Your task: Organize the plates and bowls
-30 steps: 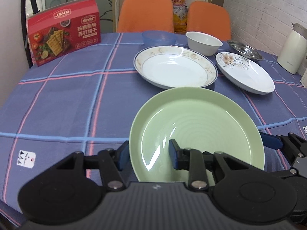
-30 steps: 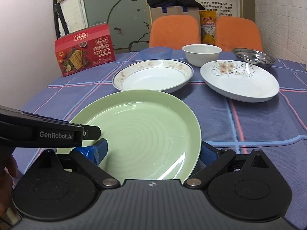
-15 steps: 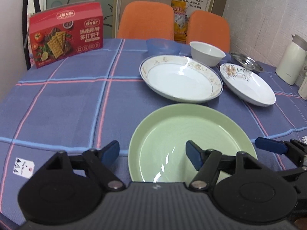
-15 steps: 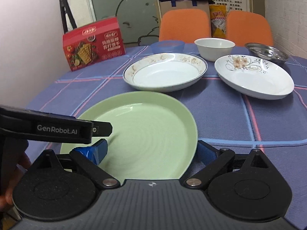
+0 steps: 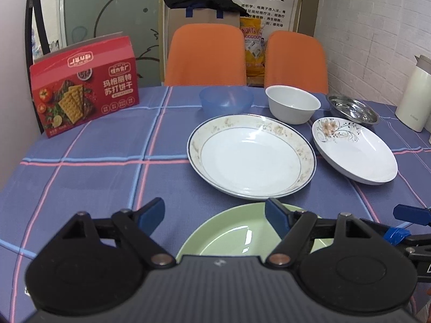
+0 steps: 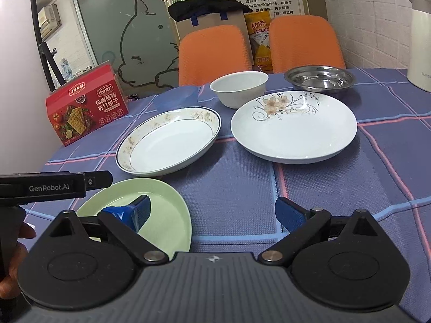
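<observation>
A pale green plate lies flat on the checked cloth at the near edge. My left gripper hangs just above its far rim, jaws opening, nothing between the pads. In the right wrist view the same green plate sits low on the left, under the left finger of my right gripper, which is open and holds nothing. Beyond it are a gold-rimmed white plate, a flower-patterned plate, a white bowl, a blue bowl and a steel dish.
A red cracker box stands at the far left of the table. A cream kettle stands at the far right. Two orange chairs are behind the table. A person's hand holds the left gripper's handle.
The left gripper let go of the green plate's rim and opened wide. Both grippers drew back and rose, so the plate now lies low in both views.
</observation>
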A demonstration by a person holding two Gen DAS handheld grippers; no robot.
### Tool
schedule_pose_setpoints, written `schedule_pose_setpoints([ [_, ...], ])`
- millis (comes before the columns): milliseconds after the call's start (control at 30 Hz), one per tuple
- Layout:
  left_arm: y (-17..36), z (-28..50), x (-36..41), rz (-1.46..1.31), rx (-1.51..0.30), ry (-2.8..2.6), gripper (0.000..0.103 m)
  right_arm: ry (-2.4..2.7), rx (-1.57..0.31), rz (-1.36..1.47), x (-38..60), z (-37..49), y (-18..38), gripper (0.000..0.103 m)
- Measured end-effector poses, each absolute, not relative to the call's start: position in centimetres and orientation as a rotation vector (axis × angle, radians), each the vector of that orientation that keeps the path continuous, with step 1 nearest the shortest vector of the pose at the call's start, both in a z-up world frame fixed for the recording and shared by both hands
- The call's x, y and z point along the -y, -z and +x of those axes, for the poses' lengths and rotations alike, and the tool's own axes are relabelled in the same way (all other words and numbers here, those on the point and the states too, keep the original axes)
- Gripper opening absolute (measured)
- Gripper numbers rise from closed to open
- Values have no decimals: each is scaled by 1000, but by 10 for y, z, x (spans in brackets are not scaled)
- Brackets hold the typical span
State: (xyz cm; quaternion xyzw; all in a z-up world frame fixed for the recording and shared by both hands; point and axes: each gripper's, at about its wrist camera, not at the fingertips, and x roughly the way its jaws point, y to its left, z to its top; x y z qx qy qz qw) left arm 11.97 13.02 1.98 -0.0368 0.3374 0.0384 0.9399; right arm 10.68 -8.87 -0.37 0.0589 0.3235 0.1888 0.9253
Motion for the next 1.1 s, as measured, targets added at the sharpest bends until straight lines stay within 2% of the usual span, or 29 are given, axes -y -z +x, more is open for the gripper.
schedule_pose_setpoints([
  [367,-24,153,-143,-67,-700,-77,77,-398,-667,99,79,147,-2,87],
  [767,-17,218,-189,-204,-763,-93,77,-499,-645,4,48,213,-13,87],
  [1100,-11,211,-212,-229,-779,-146,77,-576,-744,22,18,262,4,87],
])
